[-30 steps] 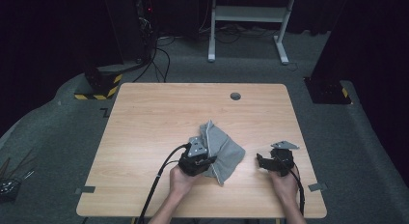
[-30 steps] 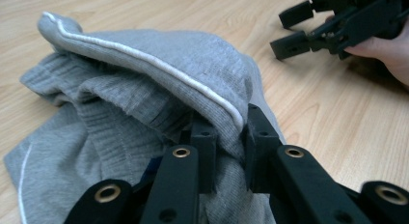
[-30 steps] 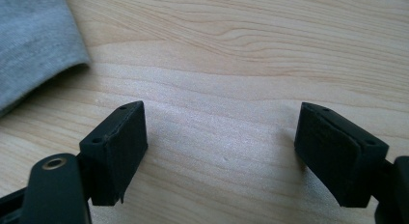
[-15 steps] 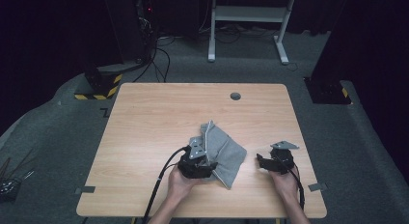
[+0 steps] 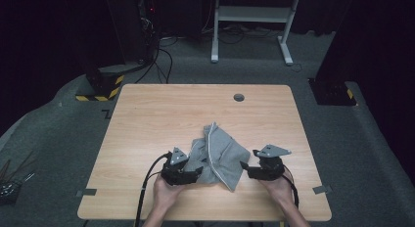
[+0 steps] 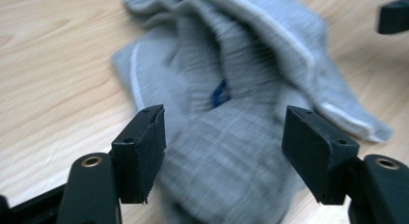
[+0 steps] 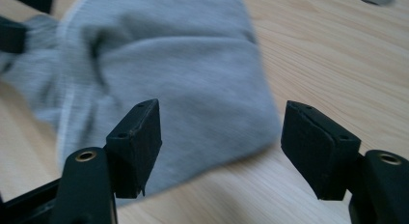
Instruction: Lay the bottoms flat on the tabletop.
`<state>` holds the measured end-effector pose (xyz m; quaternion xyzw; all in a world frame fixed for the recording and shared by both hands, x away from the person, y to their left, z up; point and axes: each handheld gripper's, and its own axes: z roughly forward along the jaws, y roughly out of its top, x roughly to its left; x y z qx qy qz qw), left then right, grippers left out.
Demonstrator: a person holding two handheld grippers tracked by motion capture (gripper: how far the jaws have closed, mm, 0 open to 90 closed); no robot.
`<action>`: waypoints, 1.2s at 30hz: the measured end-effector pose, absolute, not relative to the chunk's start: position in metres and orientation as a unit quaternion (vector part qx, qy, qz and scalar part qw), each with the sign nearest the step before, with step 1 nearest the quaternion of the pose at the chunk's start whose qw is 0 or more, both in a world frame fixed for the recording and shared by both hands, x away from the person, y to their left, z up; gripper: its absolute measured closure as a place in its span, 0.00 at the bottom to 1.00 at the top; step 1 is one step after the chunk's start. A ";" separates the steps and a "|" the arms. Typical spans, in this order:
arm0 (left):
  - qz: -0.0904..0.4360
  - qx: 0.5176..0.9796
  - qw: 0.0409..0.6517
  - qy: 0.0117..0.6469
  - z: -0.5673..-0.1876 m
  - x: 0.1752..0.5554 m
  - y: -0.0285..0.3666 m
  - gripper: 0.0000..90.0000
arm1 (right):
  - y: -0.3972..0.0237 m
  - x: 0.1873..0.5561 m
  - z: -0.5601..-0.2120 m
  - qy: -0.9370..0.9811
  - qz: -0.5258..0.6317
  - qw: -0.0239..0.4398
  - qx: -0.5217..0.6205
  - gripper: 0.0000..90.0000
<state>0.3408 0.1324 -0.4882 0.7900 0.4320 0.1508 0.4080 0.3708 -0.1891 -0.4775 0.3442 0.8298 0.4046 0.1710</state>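
High view: one crumpled grey cloth (image 5: 218, 156) on the near half of the wooden table (image 5: 147, 119), between two hand-held grippers. Left gripper (image 5: 195, 173) at the cloth's near left edge, fingertips over or against the fabric there; right gripper (image 5: 244, 167) just beside the cloth's near right corner, whether touching or apart impossible to tell from above. One hand (image 5: 164, 192) behind the left tool, one hand (image 5: 280, 188) behind the right.

Left gripper view: jaws spread wide, having just been opening further, with the grey cloth (image 6: 231, 89) lying between and beyond the two black fingers (image 6: 142, 151). Neither pad pressing on the fabric; cloth slack on the wood, a small blue mark (image 6: 221, 92) near its middle, pale piping along its folds. Picture blurred close to the pads.

Right gripper view: jaws also well apart, having just been closing somewhat. Rounded edge of the cloth (image 7: 169, 64) reaching into the gap from the left, behind the left-hand finger (image 7: 137, 144), with bare wood in front of the other finger. No pinch on the fabric.

Counted: one cloth, two grippers, two hands, one table, one round hole (image 5: 239, 97) near the table's far edge.
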 end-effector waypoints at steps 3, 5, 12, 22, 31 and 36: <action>0.152 0.784 0.403 0.447 -0.492 0.340 0.137 0.36 | -0.169 0.368 -0.478 0.845 0.404 0.157 0.314 0.34; 0.150 0.783 0.403 0.449 -0.493 0.340 0.138 0.36 | -0.162 0.367 -0.479 0.849 0.404 0.153 0.305 0.34; 0.145 0.789 0.388 0.454 -0.499 0.343 0.131 0.41 | -0.120 0.358 -0.479 0.869 0.406 0.140 0.248 0.37; 0.145 0.803 0.366 0.448 -0.498 0.344 0.138 0.81 | -0.126 0.364 -0.481 0.880 0.384 0.140 0.241 1.00; 0.184 0.786 0.388 0.445 -0.487 0.338 0.150 0.92 | -0.175 0.366 -0.471 0.858 0.383 0.188 0.287 1.00; 0.199 0.773 0.396 0.453 -0.484 0.334 0.160 0.93 | -0.210 0.372 -0.486 0.848 0.348 0.197 0.347 1.00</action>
